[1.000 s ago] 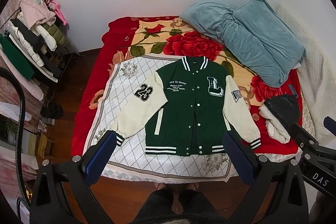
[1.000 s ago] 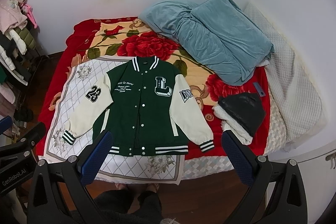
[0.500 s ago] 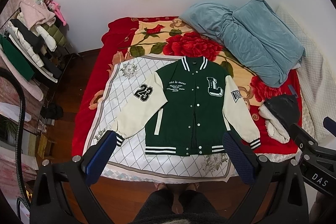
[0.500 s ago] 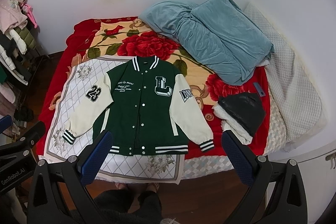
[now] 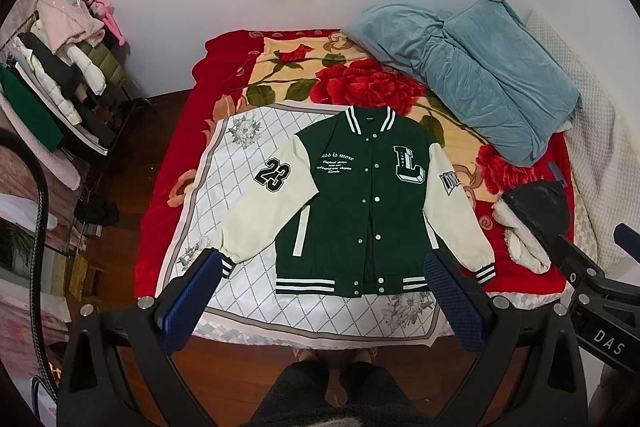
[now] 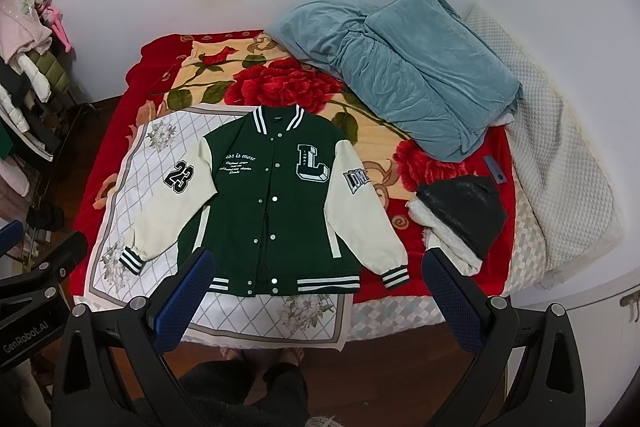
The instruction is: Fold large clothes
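Varsity jacket [image 5: 360, 211], green with cream sleeves, lies flat, front up and snapped, on a white diamond-print cloth [image 5: 236, 187] spread over the bed. Left of the jacket hangs a clothes rack [image 5: 52, 87]; right of it lie a blue quilt [image 5: 492, 75] and a black fleece-lined garment [image 5: 536, 207]. Left gripper [image 5: 320, 299] and right gripper [image 6: 316, 295] hover above the jacket's hem, both spread wide, holding nothing.
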{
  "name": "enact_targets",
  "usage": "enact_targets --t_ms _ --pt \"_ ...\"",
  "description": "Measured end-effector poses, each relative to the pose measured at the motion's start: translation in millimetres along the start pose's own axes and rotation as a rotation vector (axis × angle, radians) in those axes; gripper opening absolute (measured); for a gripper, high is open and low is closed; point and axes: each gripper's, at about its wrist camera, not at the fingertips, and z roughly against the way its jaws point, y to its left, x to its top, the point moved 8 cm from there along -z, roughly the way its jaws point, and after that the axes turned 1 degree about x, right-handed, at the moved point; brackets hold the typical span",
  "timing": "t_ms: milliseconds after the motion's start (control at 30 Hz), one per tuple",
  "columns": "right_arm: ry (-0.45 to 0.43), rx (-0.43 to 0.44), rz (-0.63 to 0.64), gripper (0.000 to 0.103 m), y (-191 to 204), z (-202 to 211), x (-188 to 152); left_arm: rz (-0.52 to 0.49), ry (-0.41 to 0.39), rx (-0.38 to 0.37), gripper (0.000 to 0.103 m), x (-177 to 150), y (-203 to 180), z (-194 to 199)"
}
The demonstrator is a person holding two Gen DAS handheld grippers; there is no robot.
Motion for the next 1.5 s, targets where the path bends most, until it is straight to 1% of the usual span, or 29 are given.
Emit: enact_targets --t_ms 33,100,200,267,300,367,433,467,500,533,567,633,667,733,767,833,867,933,1033,1100,1200,1267,1333,1400,1467,1500 --pt "0.002 0.003 0.000 0.103 2.5 3.0 -4.4 -0.001 0.001 -0.001 0.103 1.4 0.8 0.1" --pt "0.013 0.013 -0.013 0.103 8.0 1.3 -2.5 0.002 -0.009 -0.004 0.103 1.5 0.6 -0.1" --pt "0.021 0.016 -0.034 0.103 7.5 -9.3 -4.1 -0.009 -0.044 -0.004 0.103 15.8 2.7 -4.7" --pt "0.017 0.025 -0.078 0.103 3.2 -22.6 0.1 -0.018 -0.076 0.014 0.103 28.2 4.9 -14.0" --pt "0.013 0.031 -0.112 0.103 -2.4 -31.8 1.9 -0.024 -0.088 0.026 0.103 34.3 6.3 -21.6" --pt "0.017 0.042 -0.189 0.103 -16.0 -59.5 2.9 -0.028 -0.105 0.028 0.103 42.2 6.1 -41.2" --pt "0.027 0.042 -0.266 0.103 -33.1 -89.4 -0.1 -0.034 -0.128 0.037 0.103 51.3 9.4 -58.5" --pt "0.036 0.035 -0.323 0.103 -46.9 -108.6 -4.0 -0.044 -0.133 0.031 0.103 55.8 7.7 -73.3" --pt "0.044 0.029 -0.372 0.100 -58.8 -124.3 -8.5 -0.054 -0.133 0.028 0.103 58.3 7.1 -87.0" --pt "0.052 0.023 -0.409 0.092 -68.8 -138.9 -13.5 -0.062 -0.131 0.032 0.103 60.0 7.9 -95.4" --pt "0.065 0.017 -0.461 0.086 -83.1 -158.3 -21.1 -0.075 -0.121 0.035 0.103 62.0 4.5 -114.0" --pt "0.100 0.013 -0.551 0.065 -108.1 -193.8 -38.6 -0.089 -0.095 0.055 0.103 61.6 -0.9 -146.8" --pt "0.120 0.017 -0.602 0.062 -122.2 -214.0 -49.9 -0.092 -0.076 0.063 0.103 59.9 -3.4 -163.8" --pt "0.158 0.006 -0.679 0.062 -148.1 -251.0 -72.4 -0.092 -0.046 0.081 0.103 58.2 -5.7 -190.5" --pt "0.173 0.003 -0.716 0.062 -160.6 -268.7 -82.8 -0.086 -0.023 0.102 0.103 55.1 -10.1 -212.6" --pt "0.206 0.002 -0.805 0.062 -190.9 -309.7 -111.0 -0.076 0.012 0.132 0.103 50.4 -16.2 -244.1" --pt "0.219 0.007 -0.846 0.063 -206.3 -331.8 -126.3 -0.072 0.029 0.161 0.103 48.4 -18.8 -261.0" --pt "0.247 0.002 -0.915 0.071 -235.7 -373.4 -156.2 -0.061 0.061 0.192 0.103 41.2 -24.3 -291.2" --pt "0.300 0.010 -1.022 0.072 -272.6 -441.6 -202.4 -0.060 0.115 0.236 0.103 27.8 -31.1 -337.8" --pt "0.345 0.027 -1.113 0.072 -293.5 -490.9 -236.6 -0.075 0.174 0.272 0.103 13.3 -41.1 -380.0" --pt "0.394 0.063 -1.230 0.075 -303.0 -545.1 -273.3 -0.093 0.235 0.308 0.103 -4.7 -52.0 -427.0" --pt "0.412 0.083 -1.284 0.075 -307.1 -574.1 -289.2 -0.096 0.276 0.315 0.103 -15.6 -59.6 -452.3" --pt "0.412 0.128 -1.336 0.076 -304.7 -596.2 -297.1 -0.102 0.306 0.309 0.103 -23.1 -68.5 -468.7" --pt "0.440 0.152 -1.359 0.078 -300.1 -614.7 -299.7 -0.126 0.322 0.297 0.103 -29.2 -82.9 -483.0" --pt "0.463 0.127 -1.348 0.074 -298.6 -620.8 -298.7 -0.161 0.315 0.279 0.103 -31.8 -98.1 -492.3" --pt "0.446 0.115 -1.342 0.061 -298.6 -619.8 -294.1 -0.179 0.313 0.271 0.103 -32.1 -104.5 -496.3"
